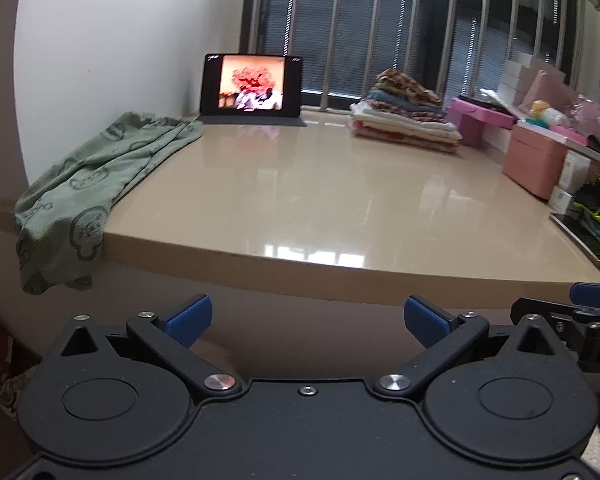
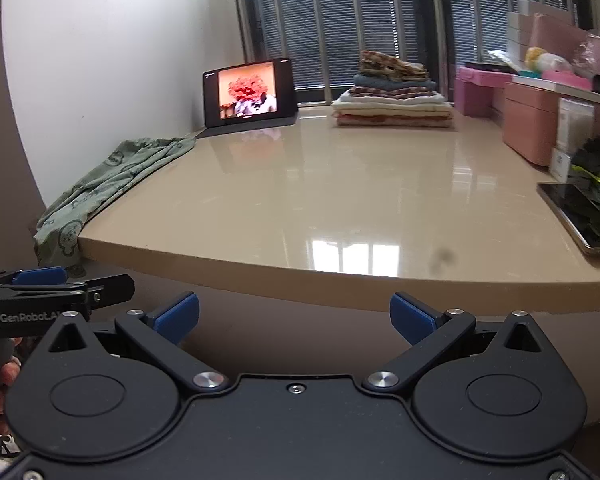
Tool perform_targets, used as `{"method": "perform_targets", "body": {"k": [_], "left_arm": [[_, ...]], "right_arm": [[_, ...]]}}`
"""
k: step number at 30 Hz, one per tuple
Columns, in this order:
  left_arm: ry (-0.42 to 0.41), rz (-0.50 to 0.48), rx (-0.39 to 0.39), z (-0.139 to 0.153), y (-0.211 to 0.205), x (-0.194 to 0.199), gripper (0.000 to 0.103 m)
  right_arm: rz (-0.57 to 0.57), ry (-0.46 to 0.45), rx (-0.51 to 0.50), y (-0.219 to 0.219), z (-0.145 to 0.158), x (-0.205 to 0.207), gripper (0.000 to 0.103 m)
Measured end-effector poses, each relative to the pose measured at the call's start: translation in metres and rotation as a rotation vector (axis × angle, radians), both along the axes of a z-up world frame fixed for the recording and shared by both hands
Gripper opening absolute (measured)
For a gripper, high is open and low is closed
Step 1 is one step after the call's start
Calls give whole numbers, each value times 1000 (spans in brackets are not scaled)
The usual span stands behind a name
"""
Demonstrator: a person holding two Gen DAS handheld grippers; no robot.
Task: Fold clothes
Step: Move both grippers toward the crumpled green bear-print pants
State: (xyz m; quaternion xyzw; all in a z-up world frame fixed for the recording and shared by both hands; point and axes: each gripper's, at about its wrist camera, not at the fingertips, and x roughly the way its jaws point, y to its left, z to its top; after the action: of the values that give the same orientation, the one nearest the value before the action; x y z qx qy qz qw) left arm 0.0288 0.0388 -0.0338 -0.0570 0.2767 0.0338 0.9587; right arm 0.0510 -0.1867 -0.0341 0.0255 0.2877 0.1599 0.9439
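Left gripper (image 1: 308, 320) fills the bottom of the left wrist view, its blue-padded fingers (image 1: 189, 318) spread wide with nothing between them, held short of the counter (image 1: 300, 200) edge. Green garment (image 1: 95, 184) lies crumpled at the left of the frame, draped along the counter's side with one end hanging off the near corner; not yet spread or folded. Folded stack (image 1: 404, 112) sits at the upper right of centre, several layers, squared up near the window bars. Tablet (image 1: 251, 85) stands lit at the back, upper centre. Pink boxes (image 1: 536, 160) and clutter crowd the right edge; part of the right gripper (image 1: 572, 316) pokes in at lower right. Right wrist view: right gripper (image 2: 293, 318) at the bottom, fingers (image 2: 177, 316) likewise released and empty, also short of the counter (image 2: 340, 200). Left gripper (image 2: 51, 288) shows at lower left, side-on. Green garment (image 2: 111, 180) at middle left, same slumped drape over the edge. Folded stack (image 2: 394, 96) upper centre-right; tablet (image 2: 247, 92) to its left; phone (image 2: 580, 216) flat at the right edge. Judgement: several pieces look done and stacked; the green one appears to be left, untouched, with the middle of the counter bare for spreading it.
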Motion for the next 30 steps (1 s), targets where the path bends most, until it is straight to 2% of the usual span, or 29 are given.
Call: {"method": "perform_targets", "body": {"k": [7,19,30], "left_arm": [[36,26,-22,-9,13,10,103],[52,112,-2,-21,44,21,103],[49,216,-67,-29,95,25,103]], "right_arm": [[67,15,-29,18,-6,16,103],[213,-17,-129,74,-16,47,103],[326,-18,-147,129,-17,78,103]]}}
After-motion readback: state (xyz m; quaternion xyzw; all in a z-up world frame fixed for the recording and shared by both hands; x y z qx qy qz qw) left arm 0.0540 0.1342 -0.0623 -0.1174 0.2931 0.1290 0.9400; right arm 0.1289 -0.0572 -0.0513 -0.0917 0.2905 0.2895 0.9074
